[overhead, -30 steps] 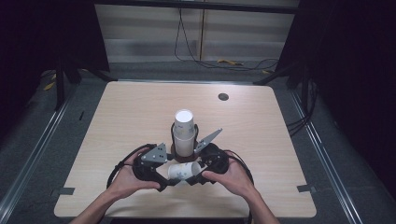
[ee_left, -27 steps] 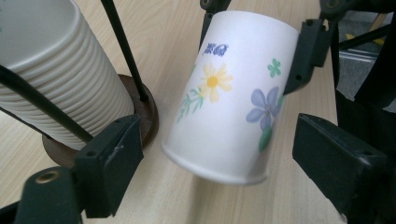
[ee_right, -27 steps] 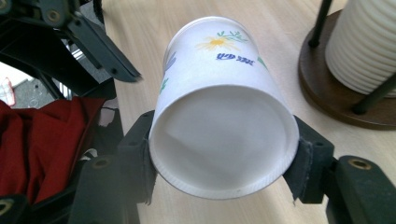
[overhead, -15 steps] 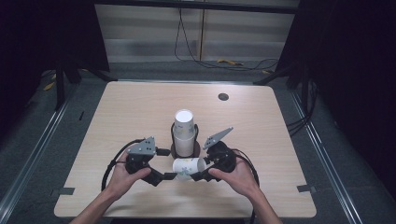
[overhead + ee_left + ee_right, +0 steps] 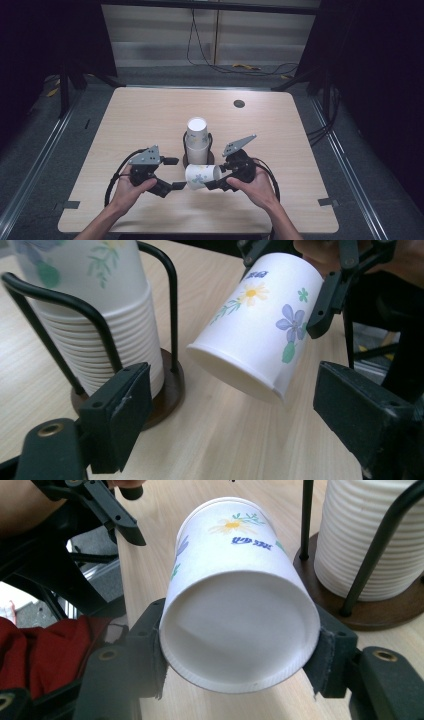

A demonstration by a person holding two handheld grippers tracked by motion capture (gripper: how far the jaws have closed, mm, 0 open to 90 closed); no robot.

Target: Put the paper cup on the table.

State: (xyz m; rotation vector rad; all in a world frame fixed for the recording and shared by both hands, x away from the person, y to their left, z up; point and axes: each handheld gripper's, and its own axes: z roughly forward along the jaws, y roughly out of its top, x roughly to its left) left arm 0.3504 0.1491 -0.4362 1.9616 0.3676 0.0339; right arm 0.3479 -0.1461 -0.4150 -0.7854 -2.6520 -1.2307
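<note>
A pale wooden table (image 5: 150,115) sits in a dark room. The left gripper (image 5: 172,174) is spread and empty. Beside it, the right gripper (image 5: 212,181) pinches a cup (image 5: 201,176) sideways, just before the stack (image 5: 197,140) in its holder. The cup looks freshly pulled; next it needs righting and setting down.

Both forearms come in low over the near edge, bare, angled inward toward each other; the left hand (image 5: 131,186) wraps the body of the left gripper (image 5: 172,173), its jaws standing wide apart with nothing between them, aimed across toward the other hand; the right hand (image 5: 252,186) grips the right gripper (image 5: 212,181) from behind, jaws pointing left and pressed in on both sides of what they carry; the two grippers sit near one another, not touching.
</note>
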